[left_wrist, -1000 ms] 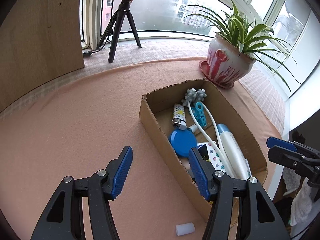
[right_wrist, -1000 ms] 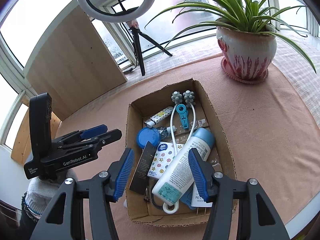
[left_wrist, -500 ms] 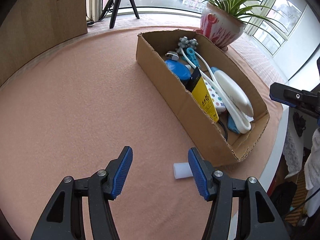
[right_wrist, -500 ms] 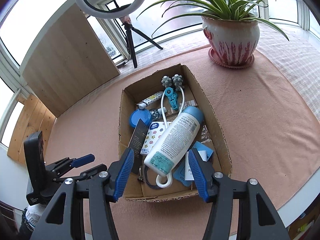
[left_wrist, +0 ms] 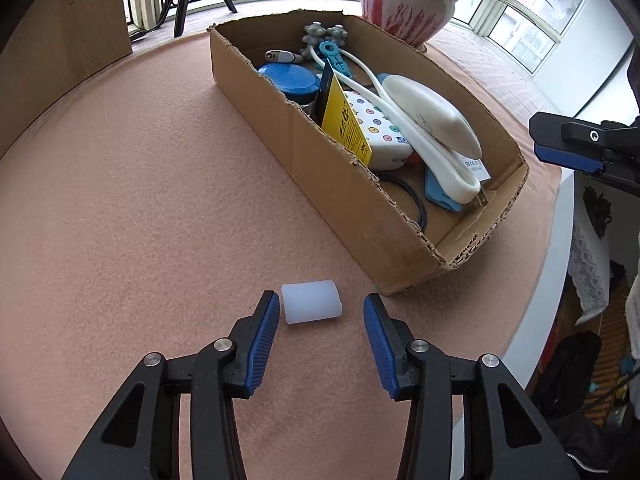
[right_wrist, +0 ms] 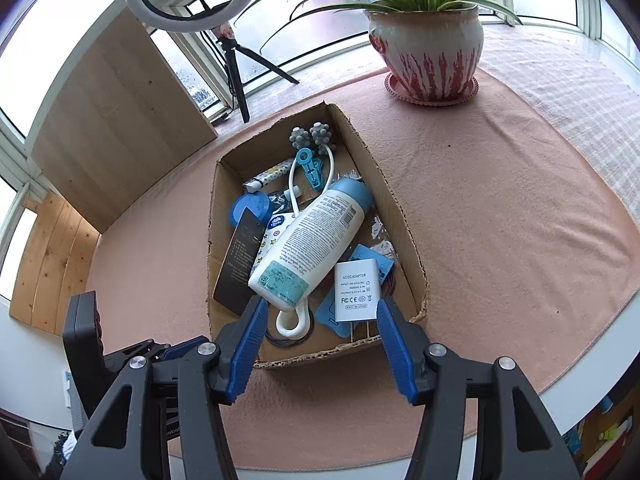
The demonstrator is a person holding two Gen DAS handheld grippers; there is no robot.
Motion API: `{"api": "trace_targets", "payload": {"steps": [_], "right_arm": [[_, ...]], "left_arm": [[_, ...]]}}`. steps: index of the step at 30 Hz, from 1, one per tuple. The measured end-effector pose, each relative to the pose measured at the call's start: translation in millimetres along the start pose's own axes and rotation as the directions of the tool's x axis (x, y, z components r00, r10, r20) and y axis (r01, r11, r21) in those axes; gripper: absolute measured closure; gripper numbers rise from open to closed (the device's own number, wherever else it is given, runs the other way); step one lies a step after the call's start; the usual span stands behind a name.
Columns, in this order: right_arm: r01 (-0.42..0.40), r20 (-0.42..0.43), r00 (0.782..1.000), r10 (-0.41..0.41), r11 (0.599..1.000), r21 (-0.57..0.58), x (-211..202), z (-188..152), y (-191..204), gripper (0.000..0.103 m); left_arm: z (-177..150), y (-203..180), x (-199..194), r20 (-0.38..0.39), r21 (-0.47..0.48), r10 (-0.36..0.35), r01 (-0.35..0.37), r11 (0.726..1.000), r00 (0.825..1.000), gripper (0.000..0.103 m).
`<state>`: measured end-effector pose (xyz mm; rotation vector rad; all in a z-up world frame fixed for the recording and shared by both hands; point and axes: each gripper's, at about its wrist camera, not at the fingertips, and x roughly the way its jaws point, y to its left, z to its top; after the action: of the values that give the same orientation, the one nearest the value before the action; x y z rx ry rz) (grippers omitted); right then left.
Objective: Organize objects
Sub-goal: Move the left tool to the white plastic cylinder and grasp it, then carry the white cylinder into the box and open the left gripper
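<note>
Left gripper (left_wrist: 318, 320): pitched steeply down just short of the box (left_wrist: 400, 216); jaws closing, a white cap (left_wrist: 311, 307) between the pads, the left pad just beside it, the right pad apart.

Right gripper (right_wrist: 320, 332): tilted down over the box's near end; jaws parted, nothing between them.

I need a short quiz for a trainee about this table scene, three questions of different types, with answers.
1. True or false: the white cap lies inside the cardboard box.
2. Which is nearest the potted plant? A) grey massage balls B) white adapter C) white bottle
3. Fill in: the cap sits between the fingers of the ___ hand-held gripper.

Key: 1 false; 2 A; 3 left, with jaws closing but not yet pressing.
</note>
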<state>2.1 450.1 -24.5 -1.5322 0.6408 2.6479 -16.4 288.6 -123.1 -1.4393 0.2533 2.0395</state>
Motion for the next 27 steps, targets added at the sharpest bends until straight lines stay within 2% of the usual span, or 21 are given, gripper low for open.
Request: {"api": "trace_targets", "payload": {"steps": [8,16,22,27], "right_arm": [[0.001,-0.010,1.000,-0.001,1.000,0.001,-0.2,-1.7,-4.7,0.050],[-0.001,-0.023,1.000,0.001,1.000,0.003,1.0,-2.6,-7.3,0.050],[-0.002,-0.013,1.000,0.002,1.000,0.004,-3.9,-3.3,-9.5,0.050],[0.001,-0.010,1.000,-0.001,1.000,0.000,-6.4,-5.5,-11.6,0.050]], "left_arm": [[-1.7,0.9,5.6,0.002,-0.006,0.032,-0.032,0.999,0.999,0.073],[-4.3,8.0,-4.0,0.016,-0.032,0.012,-0.012,0.999,1.000,0.075],[3.8,21.5,-29.5,0.069,-0.075,0.018,-0.012,0.997,0.997,0.075],[23.1,28.2,-50.5,0.118,-0.087,0.014,-0.004,0.996,0.993,0.075]]}}
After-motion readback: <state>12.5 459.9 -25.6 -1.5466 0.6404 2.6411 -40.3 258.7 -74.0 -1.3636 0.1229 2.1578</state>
